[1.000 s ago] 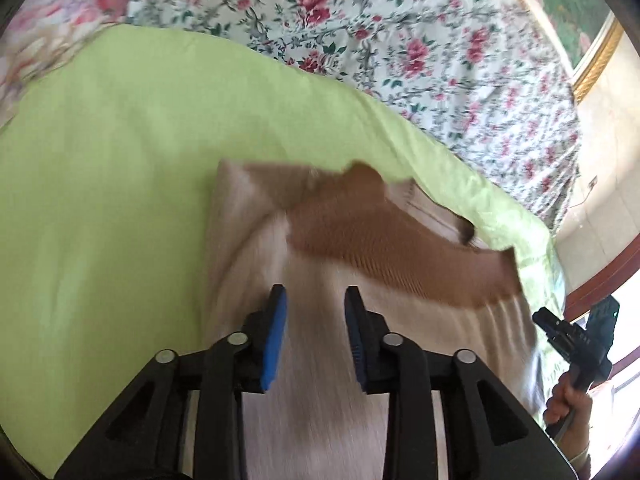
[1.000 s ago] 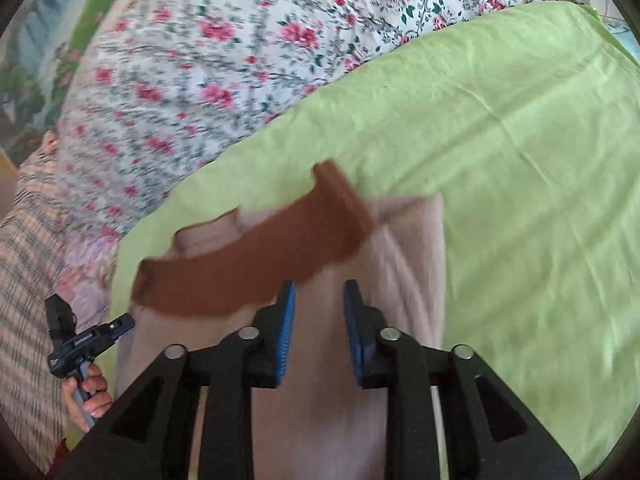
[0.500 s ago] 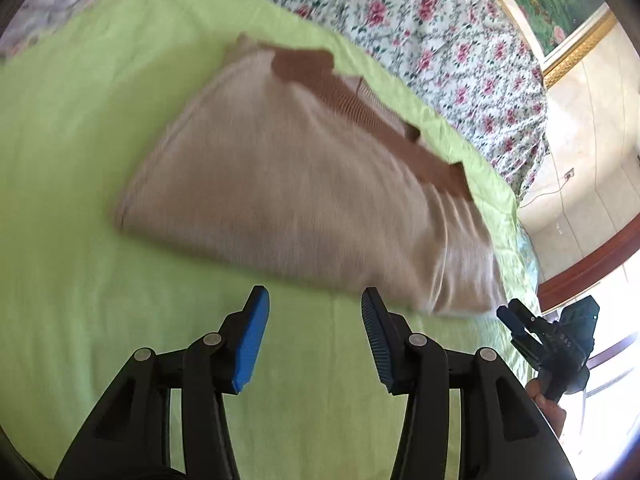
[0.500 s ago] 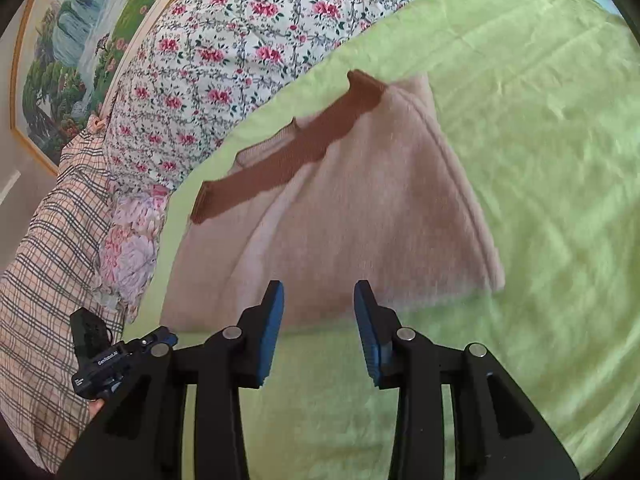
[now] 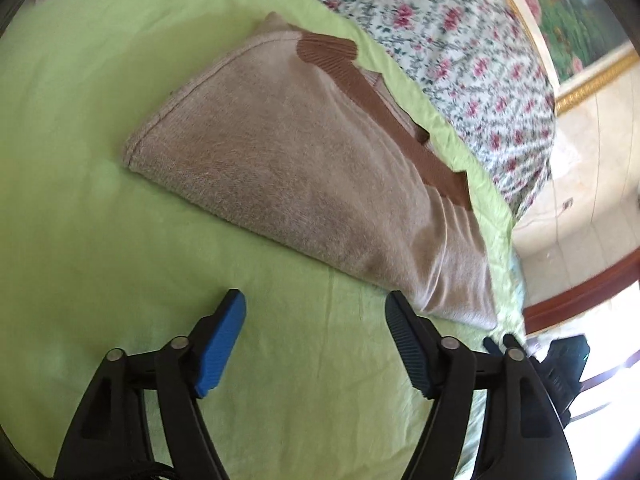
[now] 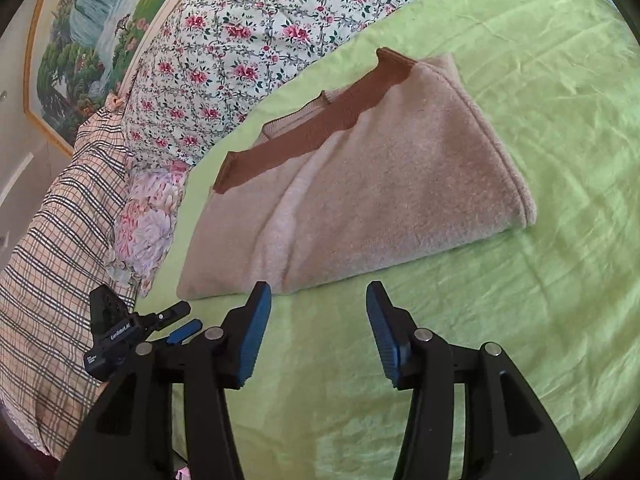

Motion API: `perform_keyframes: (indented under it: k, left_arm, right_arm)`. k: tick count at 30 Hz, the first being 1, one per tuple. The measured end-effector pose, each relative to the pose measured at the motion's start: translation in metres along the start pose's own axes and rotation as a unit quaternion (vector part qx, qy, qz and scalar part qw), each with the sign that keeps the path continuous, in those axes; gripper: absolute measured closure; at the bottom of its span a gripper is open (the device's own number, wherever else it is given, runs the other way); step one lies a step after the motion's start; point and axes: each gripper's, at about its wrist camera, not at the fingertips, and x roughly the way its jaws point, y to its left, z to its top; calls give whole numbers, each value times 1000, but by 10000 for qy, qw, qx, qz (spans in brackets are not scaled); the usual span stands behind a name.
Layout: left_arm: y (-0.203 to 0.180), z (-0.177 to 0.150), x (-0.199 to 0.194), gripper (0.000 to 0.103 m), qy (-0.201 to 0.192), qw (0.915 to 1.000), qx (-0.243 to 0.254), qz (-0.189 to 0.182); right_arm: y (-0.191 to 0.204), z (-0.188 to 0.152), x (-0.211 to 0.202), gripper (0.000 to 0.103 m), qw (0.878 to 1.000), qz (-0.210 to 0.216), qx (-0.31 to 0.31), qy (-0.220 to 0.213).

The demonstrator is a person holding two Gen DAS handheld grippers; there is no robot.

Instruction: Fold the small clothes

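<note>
The folded beige sweater (image 5: 304,168) lies on the green sheet (image 5: 80,208) of the bed, its brown ribbed band (image 5: 384,112) running along the far edge next to the floral quilt (image 5: 460,40). The layers under the top fold are hidden, so the shape of the garment beneath cannot be made out.

The left tool (image 5: 316,316) hangs over bare sheet just short of the sweater's near edge. Its jaws have just been opening and stand wide apart, with nothing between them; the right-hand finger lies close to the sweater's near corner, and whether it touches cannot be told.

The right tool (image 6: 318,304) is also over the sheet, just beside the near hem. Its jaws have just been opening too, now moderately apart and gripping nothing.

Each wrist view catches only part of the other tool at the frame edge: in the left view it is largely masked by the near finger, in the right view it shows beside a plaid cloth (image 6: 52,264). A framed painting (image 6: 92,36) on the wall is cut off by the lens rim.
</note>
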Motion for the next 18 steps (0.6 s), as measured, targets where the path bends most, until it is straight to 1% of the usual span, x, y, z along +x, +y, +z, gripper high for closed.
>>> perform_keyframes:
  k: [3,6,8,11,14,18]
  left_arm:
    - [4,11,2,26,-94,9996,-253,-79]
    - [5,24,6,24,-235,9990,-391,20]
    - [9,33,10,22,-299,9979,-576,31]
    - [13,45,16,22,-378,9961,-799,60]
    - [15,52,20,22,-501,9945,-911,119]
    - [13,59,24,22,-676,9933,-911,228]
  right_arm:
    - [2,0,7,50,9999,81,-37,107]
    - [8,0,17,50,9995,153,-132,253]
    - [12,1,23,50,9991,178,-192,343]
    - [18,6,33,49,9982,225,-297,470]
    - [23,10,43,49,9968,314,-393,621]
    - [30,16,59,48,9947,456,-472,788]
